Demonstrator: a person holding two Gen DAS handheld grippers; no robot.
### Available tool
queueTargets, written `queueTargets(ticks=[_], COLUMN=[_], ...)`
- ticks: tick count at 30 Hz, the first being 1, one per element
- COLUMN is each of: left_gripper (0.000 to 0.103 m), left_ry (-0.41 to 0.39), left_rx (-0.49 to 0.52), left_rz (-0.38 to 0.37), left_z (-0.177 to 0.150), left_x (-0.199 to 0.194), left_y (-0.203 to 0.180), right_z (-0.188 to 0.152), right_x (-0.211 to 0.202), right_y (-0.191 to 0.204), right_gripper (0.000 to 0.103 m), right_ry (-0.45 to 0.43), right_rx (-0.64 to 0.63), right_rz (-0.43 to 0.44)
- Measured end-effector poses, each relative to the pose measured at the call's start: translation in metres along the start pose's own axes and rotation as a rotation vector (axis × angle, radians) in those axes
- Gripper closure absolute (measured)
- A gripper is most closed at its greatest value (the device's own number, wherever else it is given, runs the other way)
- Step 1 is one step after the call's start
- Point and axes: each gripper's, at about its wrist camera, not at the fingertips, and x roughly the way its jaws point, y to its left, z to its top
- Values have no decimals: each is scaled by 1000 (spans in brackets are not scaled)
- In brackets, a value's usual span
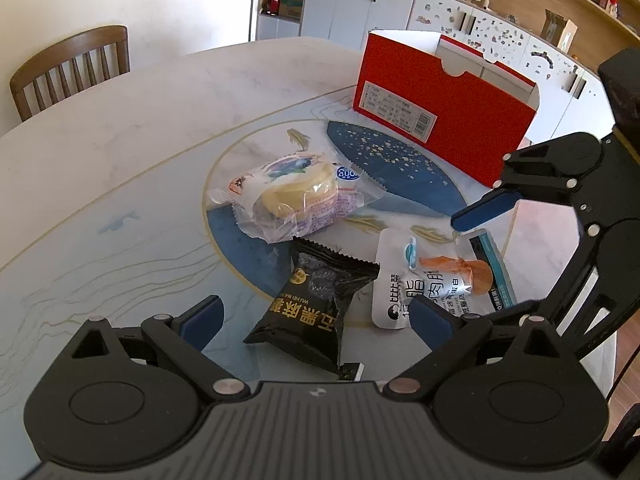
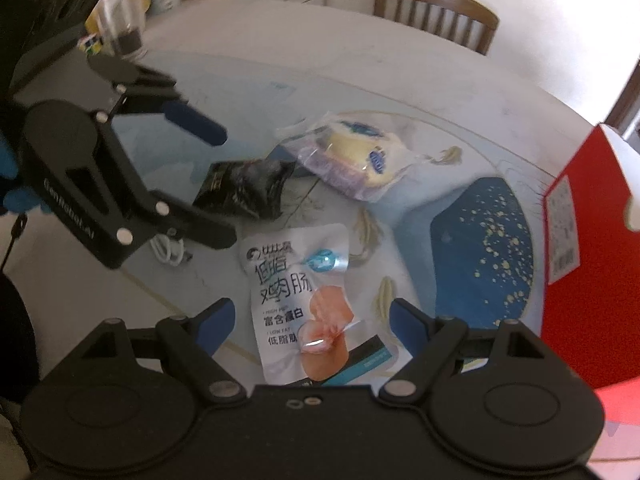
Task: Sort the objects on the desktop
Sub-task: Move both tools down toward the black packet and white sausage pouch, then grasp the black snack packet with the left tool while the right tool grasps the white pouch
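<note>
Nearest, the left tongs [image 1: 316, 316] stand wide and hold nothing; the black packet [image 1: 316, 300] lies on the tabletop [image 1: 120, 152] between their blue-padded fingers [image 1: 204, 318], and whether either pad touches it cannot be told. They tilt down toward the tabletop. Just right of the packet lies the white pouch [image 1: 404, 284], overlapping a teal-edged packet [image 1: 494, 264].

From the right wrist view, the right tongs [image 2: 310, 318] also gape wide and empty, pointing steeply down, with the white pouch [image 2: 296, 288] lying flat between and beyond their fingertips [image 2: 216, 320]; no pad presses on it. In the left wrist view one blue fingertip [image 1: 486, 210] of the right tongs hangs above the teal-edged packet.

Farther out, the bread bag [image 1: 288, 196], clear with a yellow bun inside, lies beyond the black packet. A white cable [image 2: 170, 250] lies near the left tongs [image 2: 212, 184] in the right wrist view.

Farthest on the tabletop stands the red box [image 1: 432, 116], upright and open at the top; its contents cannot be seen. A chair [image 1: 68, 68] stands past the tabletop's edge.
</note>
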Motion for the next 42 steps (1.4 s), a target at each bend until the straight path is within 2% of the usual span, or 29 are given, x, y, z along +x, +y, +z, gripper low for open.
queueTargets(ticks=[17,25,31,36,42], left_gripper=[5,16,28,46,60], left_ry=[13,9,16,14,26], left_rx=[22,11,19,25,58], left_rz=[-23,-36,-9,24,50], left_z=[-1,1,1,1,2], left_x=[11,11,12,12,12], left_y=[-3,0,-2,-3,-8], right_z=[-2,-2,-3,-6,-7], right_x=[12,11,9,3,-2], right_y=[-9,-10,-10,-9,-6], right_gripper=[23,28,32,39,42], right_ry=[22,19,23,7,5], right_rx=[-1,-1,7,37,47], right_rz=[42,37,33,26,4])
